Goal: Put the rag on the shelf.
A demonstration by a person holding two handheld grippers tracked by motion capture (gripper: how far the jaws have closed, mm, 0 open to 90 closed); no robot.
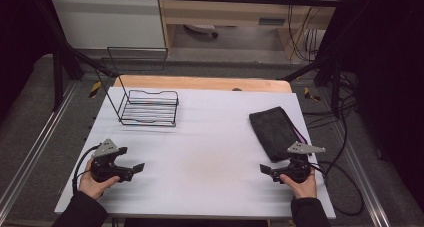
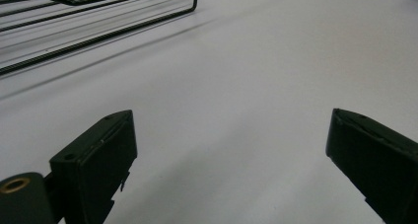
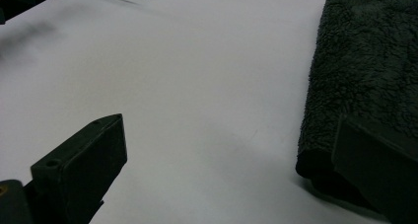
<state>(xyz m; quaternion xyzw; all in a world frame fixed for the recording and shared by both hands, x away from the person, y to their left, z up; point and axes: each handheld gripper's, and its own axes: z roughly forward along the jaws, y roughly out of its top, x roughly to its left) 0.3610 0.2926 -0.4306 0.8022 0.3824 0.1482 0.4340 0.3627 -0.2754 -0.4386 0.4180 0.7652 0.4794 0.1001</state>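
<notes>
Trouble, as I judge it, would come from the fleece itself: the dark folded cloth is soft and thick, so if my right gripper pinches just the top layer at the near corner, the fold could fall open as I lift, or the whole piece could slide over the smooth white table cover rather than rise. My right jaws stand wide apart and hold nothing; in the right gripper view one jaw sits right against the near edge of the cloth, the other well out over bare table. My left gripper is likewise spread and empty, low over the table at the near left, with the black wire rack beyond it toward the far left. The cloth lies flat at the right side of the table, a nubby, dark oblong folded over, with a thin purple strip along its right edge.
</notes>
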